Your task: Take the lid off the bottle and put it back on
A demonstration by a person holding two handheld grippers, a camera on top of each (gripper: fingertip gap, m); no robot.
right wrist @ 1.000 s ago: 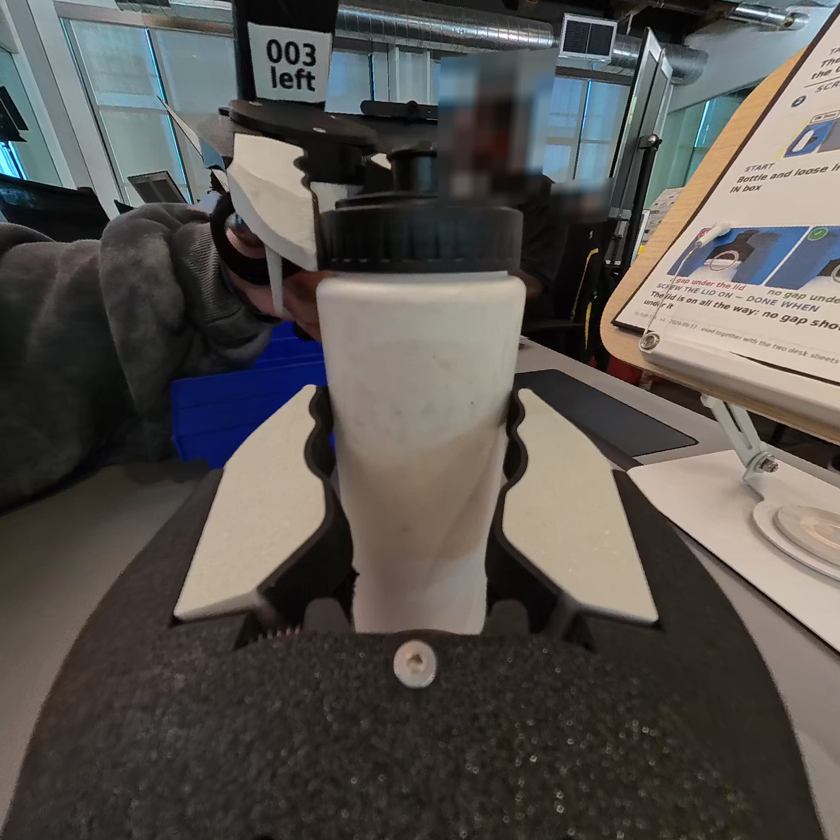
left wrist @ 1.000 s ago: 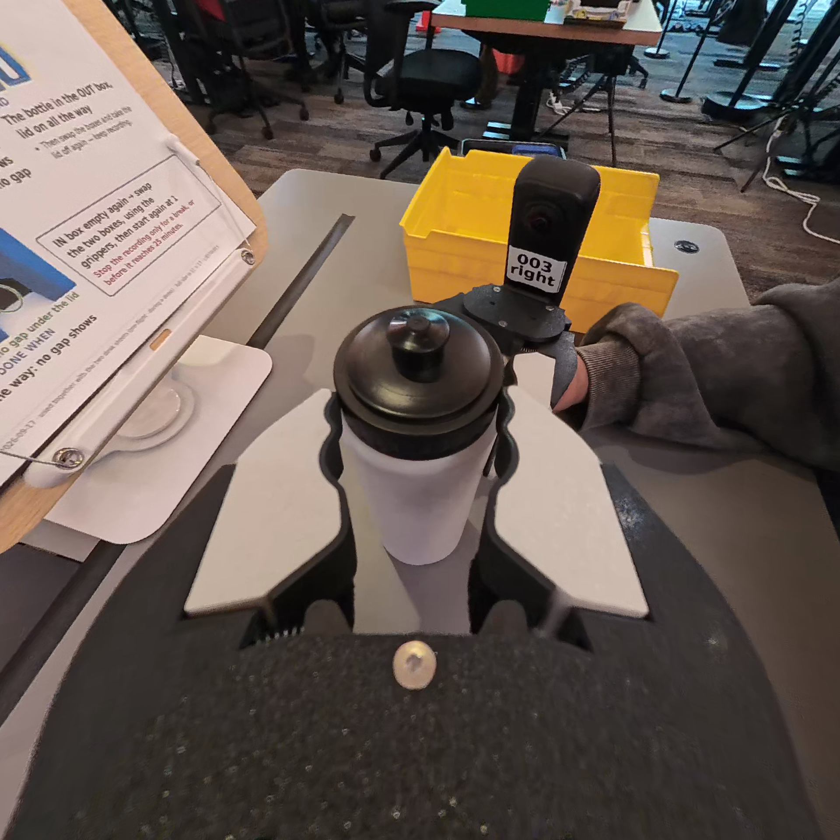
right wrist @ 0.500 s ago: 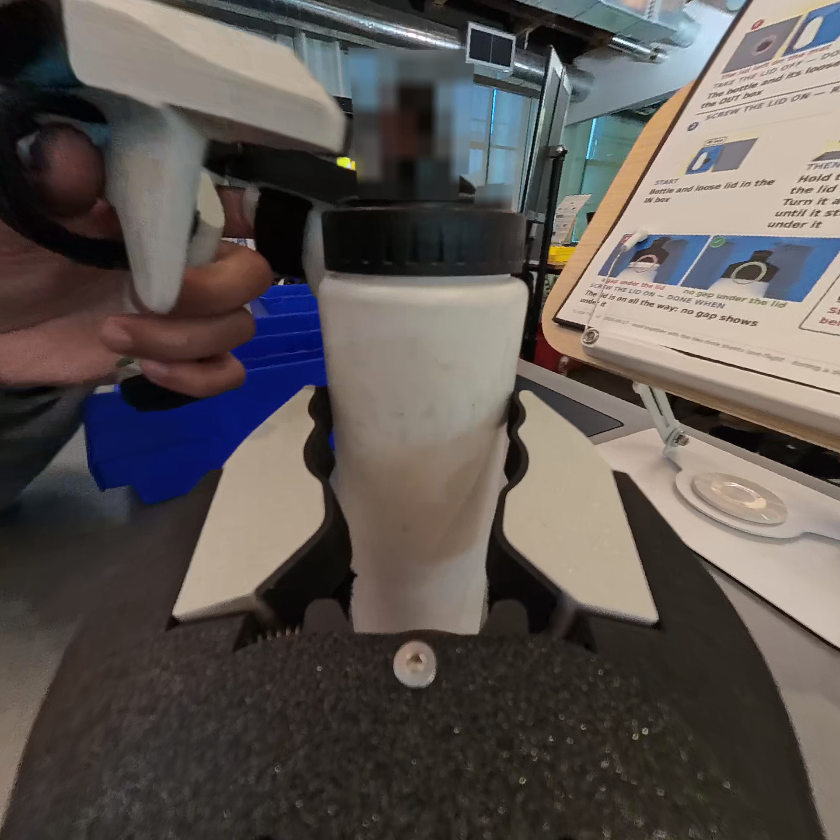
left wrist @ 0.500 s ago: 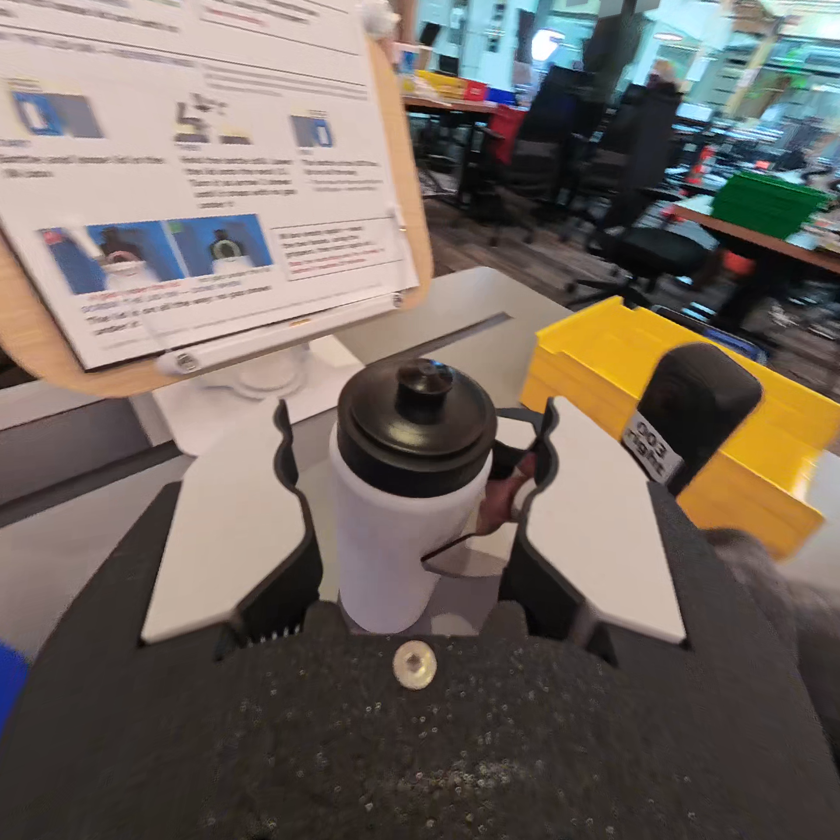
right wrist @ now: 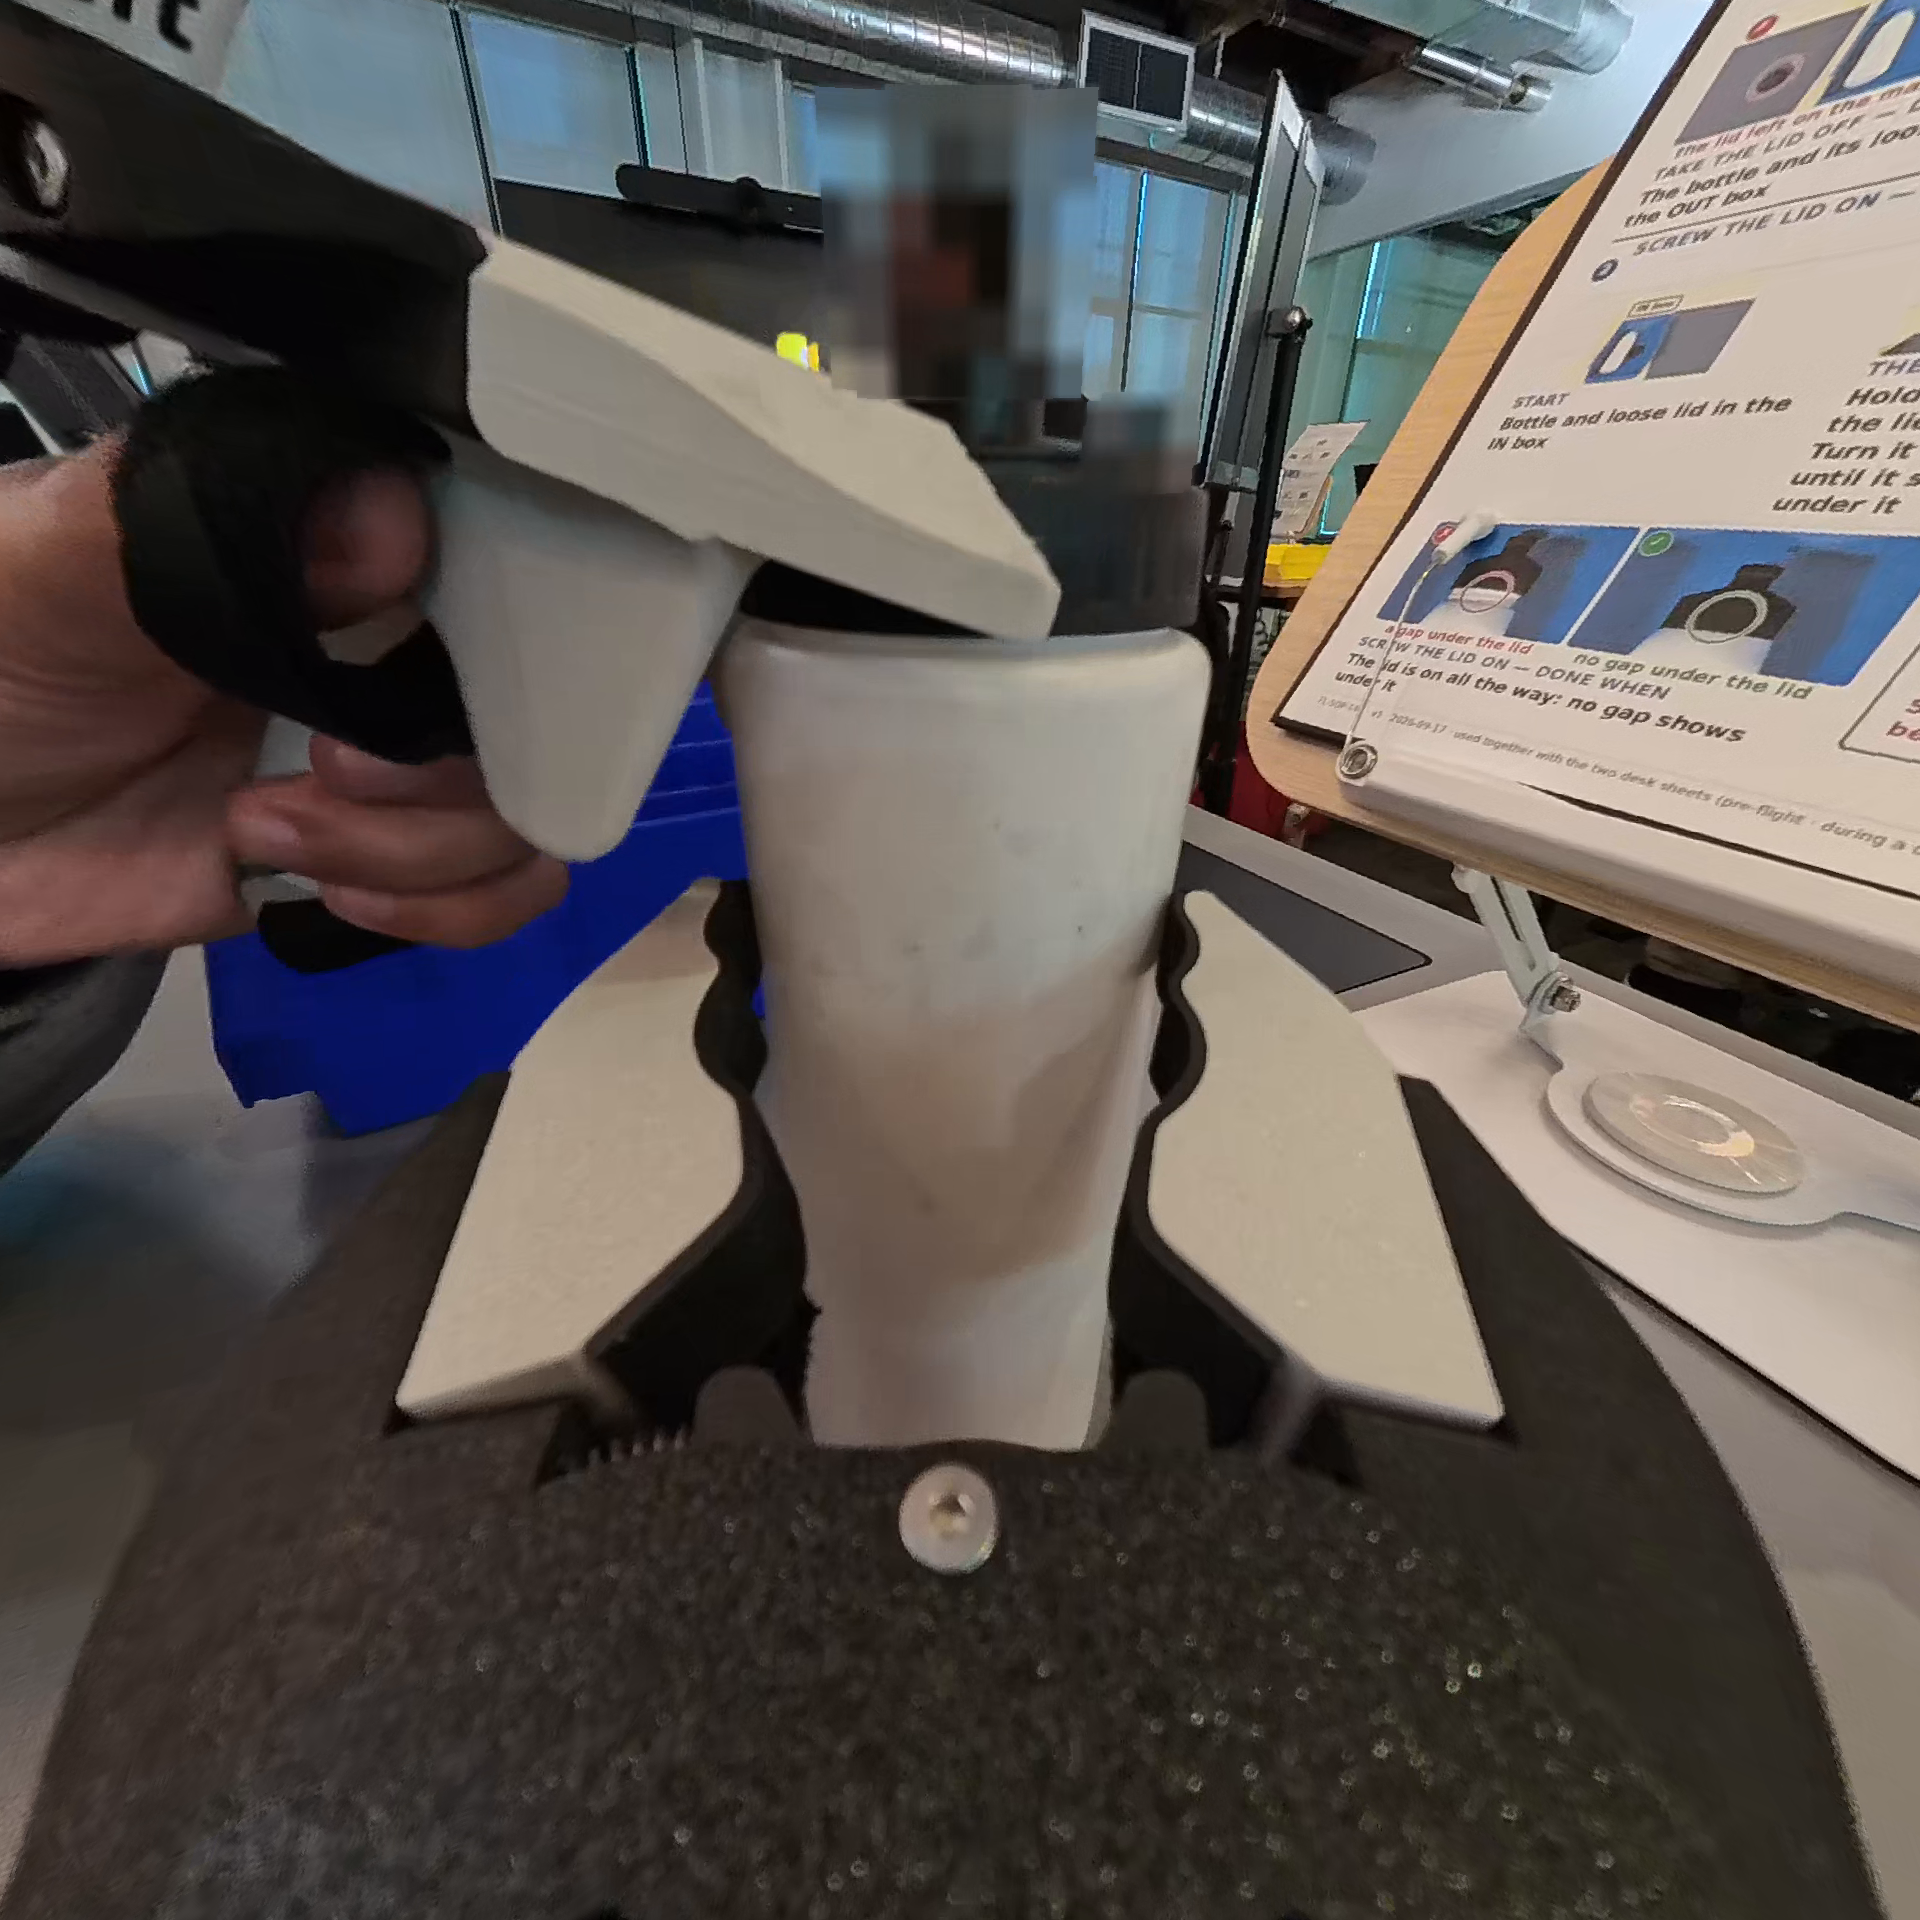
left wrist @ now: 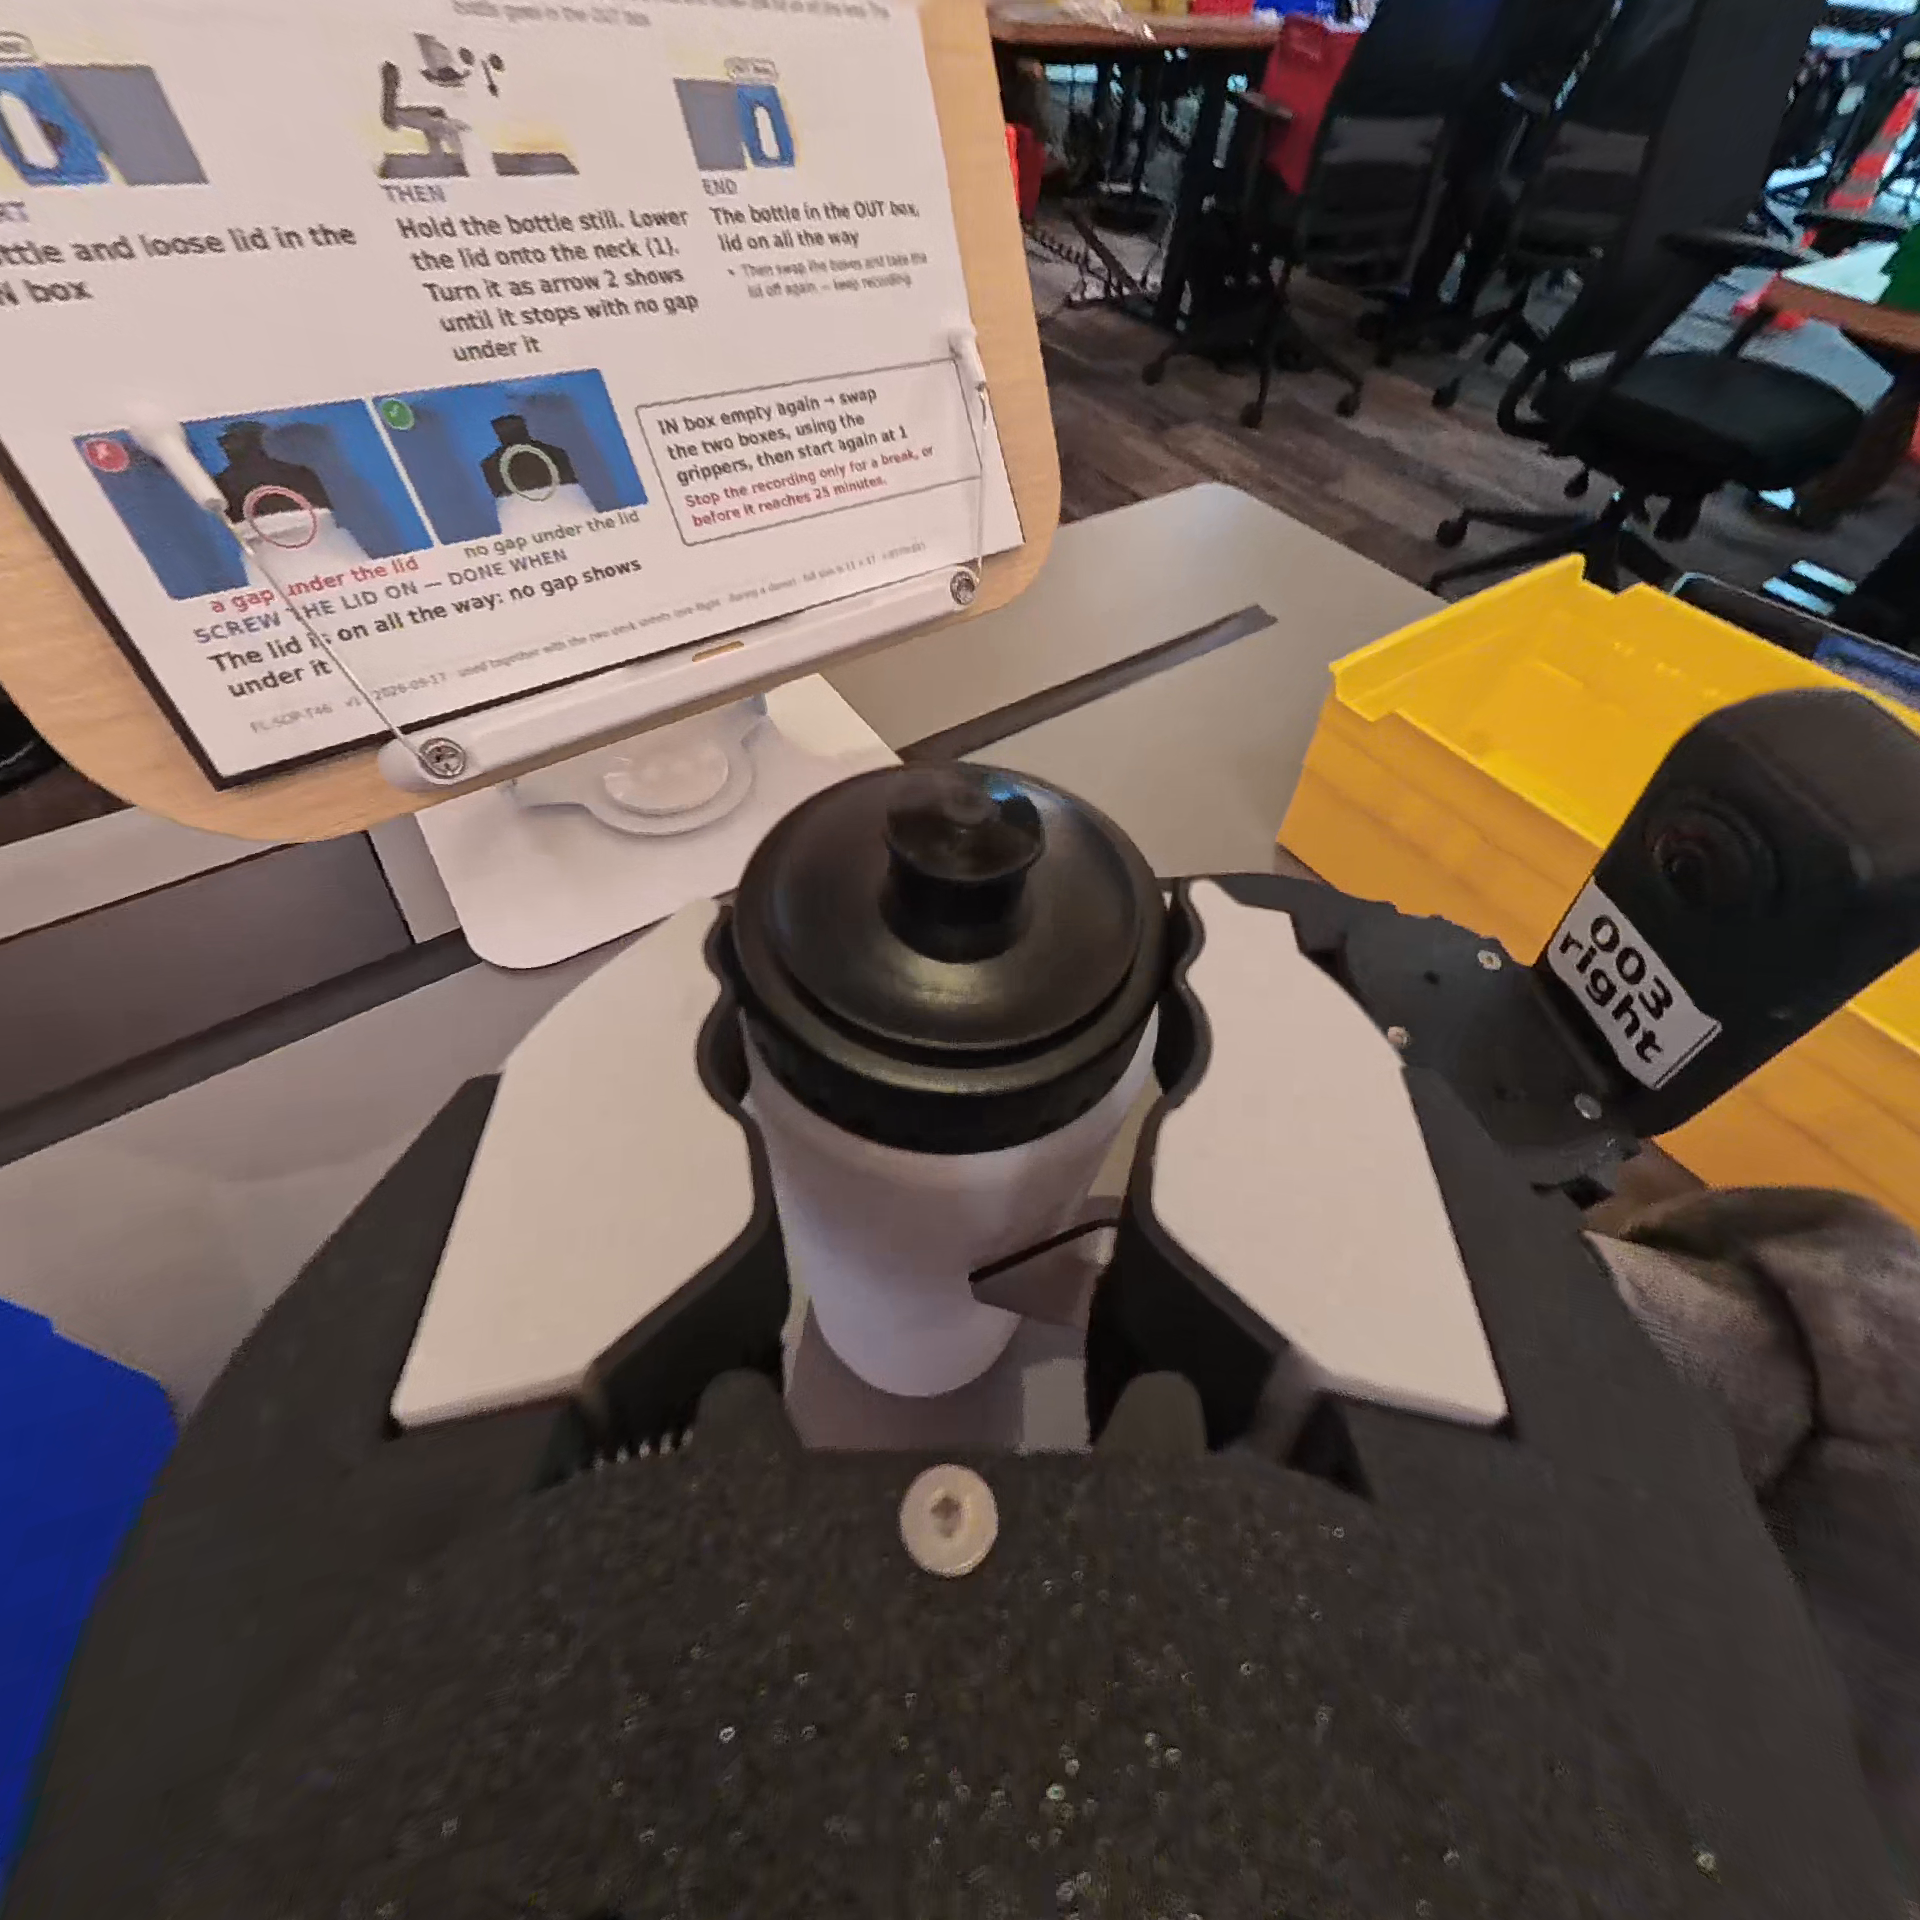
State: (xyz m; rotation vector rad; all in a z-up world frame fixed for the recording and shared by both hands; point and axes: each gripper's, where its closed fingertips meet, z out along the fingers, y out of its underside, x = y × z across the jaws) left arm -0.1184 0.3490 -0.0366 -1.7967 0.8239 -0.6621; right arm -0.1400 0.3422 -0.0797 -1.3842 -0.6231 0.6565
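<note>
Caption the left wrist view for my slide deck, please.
Left tool clamps the black lid of a white bottle steadied from below.

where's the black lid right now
In the left wrist view, centre: the black lid sits atop the white bottle, between the left gripper fingers.

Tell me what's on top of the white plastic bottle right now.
A round black screw lid with a spout sits on the white plastic bottle, the left gripper closed around it. The lid covers the bottle's neck and opening.
</note>
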